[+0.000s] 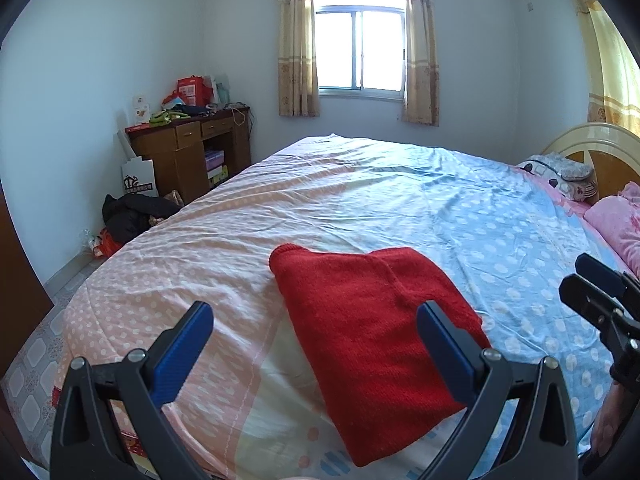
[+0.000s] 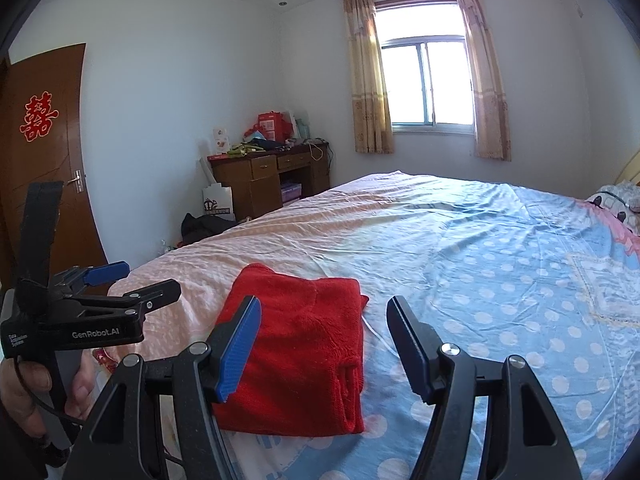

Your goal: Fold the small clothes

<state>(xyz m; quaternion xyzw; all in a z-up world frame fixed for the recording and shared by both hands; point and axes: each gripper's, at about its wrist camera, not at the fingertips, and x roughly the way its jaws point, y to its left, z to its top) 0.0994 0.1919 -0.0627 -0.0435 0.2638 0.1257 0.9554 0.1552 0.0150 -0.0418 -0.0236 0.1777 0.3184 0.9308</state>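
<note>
Red knit garment (image 1: 372,320) lies folded into compact rectangle near bed (image 1: 360,184) foot edge. Left gripper (image 1: 314,334) spread wide, empty, above it. Right gripper (image 2: 324,344) likewise wide, empty. Fold looks finished; perhaps only tidying or setting aside left.

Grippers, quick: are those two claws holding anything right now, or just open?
Left gripper: open, holding nothing, above the folded red sweater.
Right gripper: open, holding nothing, also above the sweater.
</note>
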